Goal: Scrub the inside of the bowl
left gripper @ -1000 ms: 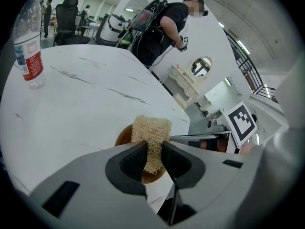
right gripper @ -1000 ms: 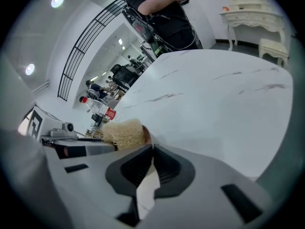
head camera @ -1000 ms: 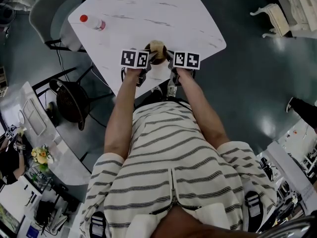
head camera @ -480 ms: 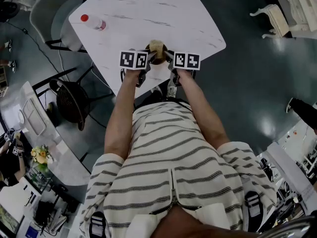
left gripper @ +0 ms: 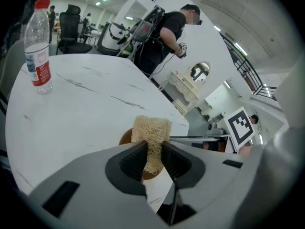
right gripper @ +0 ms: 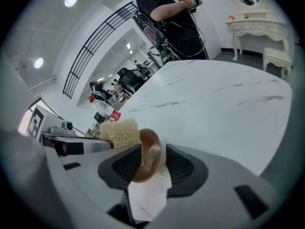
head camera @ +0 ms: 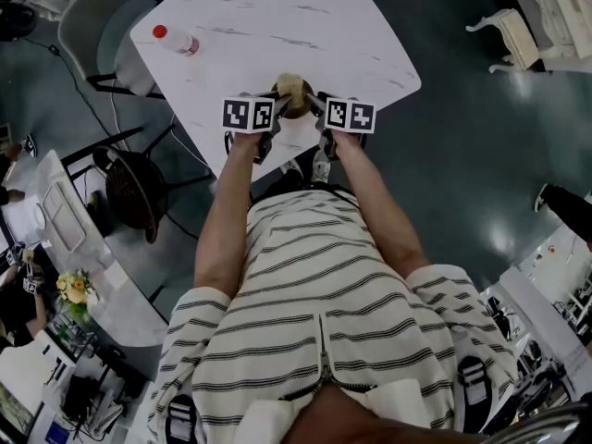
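A small brown bowl (head camera: pixel 298 110) stands near the front edge of the white marbled table (head camera: pixel 277 26). A tan loofah sponge (head camera: pixel 290 85) sticks up over the bowl. My left gripper (head camera: pixel 276 109) is shut on the sponge (left gripper: pixel 151 132), which hangs over the bowl (left gripper: pixel 126 138). My right gripper (head camera: pixel 316 109) has the bowl's rim (right gripper: pixel 148 151) between its jaws. Those jaws are opening, and a gap shows beside the rim. In the right gripper view the sponge (right gripper: pixel 119 131) shows left of the bowl, and the right gripper (right gripper: pixel 153 162) frames the rim.
A clear water bottle with a red cap (head camera: pixel 173 42) lies on the table's far left and shows as (left gripper: pixel 38 42) in the left gripper view. Chairs (head camera: pixel 129 188) stand left of the table. A person in black (left gripper: pixel 164 32) stands beyond the table.
The right gripper's marker cube has shifted slightly down and to the right. The left gripper, sponge and bowl stay about where they were.
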`<state>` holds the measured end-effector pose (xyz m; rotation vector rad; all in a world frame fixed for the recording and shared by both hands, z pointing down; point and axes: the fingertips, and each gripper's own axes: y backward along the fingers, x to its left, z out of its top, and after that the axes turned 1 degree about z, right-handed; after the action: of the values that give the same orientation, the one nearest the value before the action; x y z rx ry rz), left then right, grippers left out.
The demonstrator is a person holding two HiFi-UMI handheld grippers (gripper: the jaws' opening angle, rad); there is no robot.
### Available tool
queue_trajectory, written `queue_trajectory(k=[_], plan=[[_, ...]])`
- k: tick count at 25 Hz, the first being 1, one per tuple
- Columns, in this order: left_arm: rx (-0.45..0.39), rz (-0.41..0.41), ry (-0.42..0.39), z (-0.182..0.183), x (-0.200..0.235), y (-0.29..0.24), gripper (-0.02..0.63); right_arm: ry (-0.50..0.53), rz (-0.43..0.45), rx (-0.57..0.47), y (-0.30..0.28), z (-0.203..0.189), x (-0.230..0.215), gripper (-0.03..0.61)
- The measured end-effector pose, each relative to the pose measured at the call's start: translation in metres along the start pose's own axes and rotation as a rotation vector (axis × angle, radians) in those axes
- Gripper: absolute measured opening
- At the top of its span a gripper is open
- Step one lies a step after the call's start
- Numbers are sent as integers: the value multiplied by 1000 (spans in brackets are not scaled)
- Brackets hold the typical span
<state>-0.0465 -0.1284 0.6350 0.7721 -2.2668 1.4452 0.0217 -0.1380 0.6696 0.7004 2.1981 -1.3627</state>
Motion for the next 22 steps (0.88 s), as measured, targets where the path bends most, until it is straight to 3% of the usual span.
queue_trajectory(k=[13,19,22], plan=[[-64,13,5,0,-4,11,91,72,-5,-182,30,29,12,163],[-111,14,22,2,-5,19,91,116,-5,-262,47,44,20,128],[-164,11,18,9,-12,28,91,142,-5,-303,57,53,27,75]])
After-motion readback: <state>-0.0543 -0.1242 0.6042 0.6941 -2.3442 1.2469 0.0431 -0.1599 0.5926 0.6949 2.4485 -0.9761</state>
